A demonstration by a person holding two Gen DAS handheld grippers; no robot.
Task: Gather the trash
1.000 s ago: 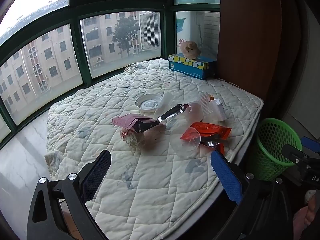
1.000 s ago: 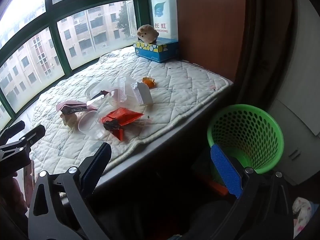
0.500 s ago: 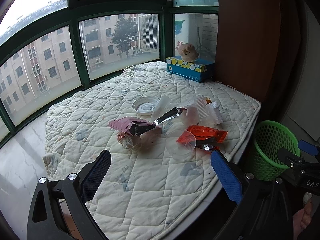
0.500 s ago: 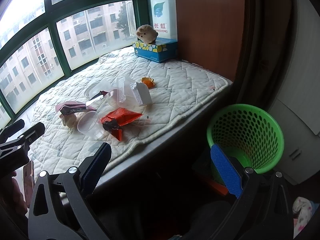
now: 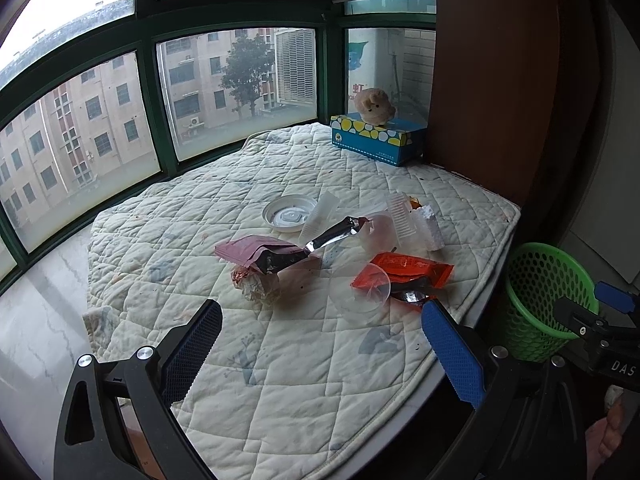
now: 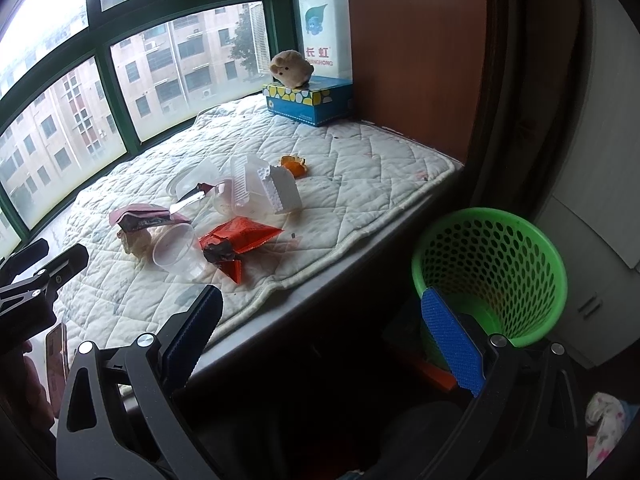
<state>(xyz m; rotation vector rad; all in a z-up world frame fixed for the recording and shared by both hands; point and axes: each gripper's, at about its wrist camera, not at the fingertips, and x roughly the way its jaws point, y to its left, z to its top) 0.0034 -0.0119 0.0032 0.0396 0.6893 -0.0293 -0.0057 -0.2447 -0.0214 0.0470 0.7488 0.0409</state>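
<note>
Left wrist: trash pile (image 5: 332, 256) lies beyond spread, empty left gripper (image 5: 322, 354).

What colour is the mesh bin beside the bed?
Bright green. The bin shows best in the right wrist view, standing on the floor.

The left gripper (image 5: 322, 350) hangs wide apart, empty — a clear plastic cup (image 5: 362, 294) and red wrapper (image 5: 404, 270) lie just beyond its fingertips, green basket (image 5: 546, 300) outside the blue finger.
</note>
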